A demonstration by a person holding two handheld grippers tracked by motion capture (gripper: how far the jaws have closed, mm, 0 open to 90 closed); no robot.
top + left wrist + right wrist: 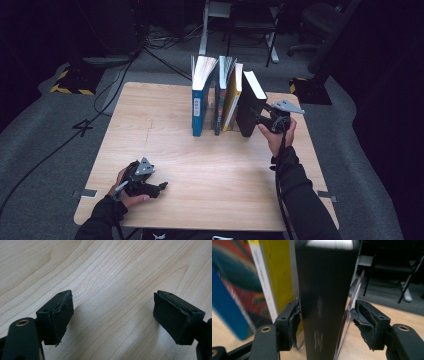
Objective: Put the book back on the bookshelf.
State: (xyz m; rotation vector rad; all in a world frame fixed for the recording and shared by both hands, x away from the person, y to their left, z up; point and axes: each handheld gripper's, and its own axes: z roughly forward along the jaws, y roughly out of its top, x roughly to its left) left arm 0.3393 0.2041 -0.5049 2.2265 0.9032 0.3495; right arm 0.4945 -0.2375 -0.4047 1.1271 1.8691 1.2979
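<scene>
At row's right end, black book [248, 103] upright, spine toward person; right tool [324, 323] straddles spine, unclamped.

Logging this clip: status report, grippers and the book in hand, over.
Left gripper open, idle, low over the table. Right gripper astride the black book, a gap at one pad, open. Yellow book tight alongside.
</scene>
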